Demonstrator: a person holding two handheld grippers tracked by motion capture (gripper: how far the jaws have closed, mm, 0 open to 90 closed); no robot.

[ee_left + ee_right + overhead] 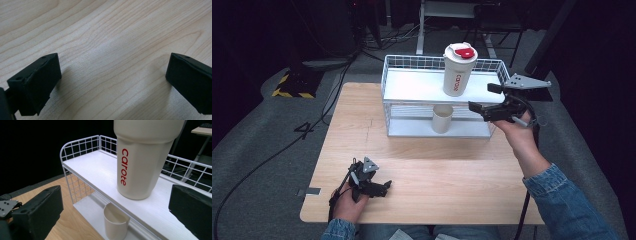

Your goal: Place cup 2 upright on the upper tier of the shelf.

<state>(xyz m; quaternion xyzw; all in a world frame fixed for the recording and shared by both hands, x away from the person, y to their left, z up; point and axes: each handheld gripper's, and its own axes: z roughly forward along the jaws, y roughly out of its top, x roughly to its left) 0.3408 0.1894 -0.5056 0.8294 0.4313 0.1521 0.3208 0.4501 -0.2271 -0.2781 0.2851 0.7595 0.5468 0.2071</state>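
The tall cream tumbler (pixel 143 157) ahead of your right gripper (pixel 115 212) carries the word "carote" in red letters running down its side; the same red lettering shows in the high view, too small there to read, under a lid with a red flip tab (pixel 463 51). No other writing can be read on anything else.

Your right gripper's jaws are spread wide and hold nothing. In the right gripper view the tumbler stands upright between the lines of the two jaws but farther on, clear of both, on the top shelf of the white wire rack (pixel 82 143). Its base sits near the shelf's front edge. Below that edge, lower between the jaws, a small cream cup (pixel 115 223) stands upright and open-mouthed on the rack's bottom shelf. In the high view your right gripper (pixel 484 97) hovers just beside the tumbler (pixel 458 70), not touching it.

Your left gripper (pixel 113 77) also has its jaws spread wide, empty, with bare wooden table (pixel 105 37) between and beyond them. In the high view it (pixel 384 187) rests low near the table's front edge, well apart from the rack (pixel 412 62) and the cup (pixel 442 119).
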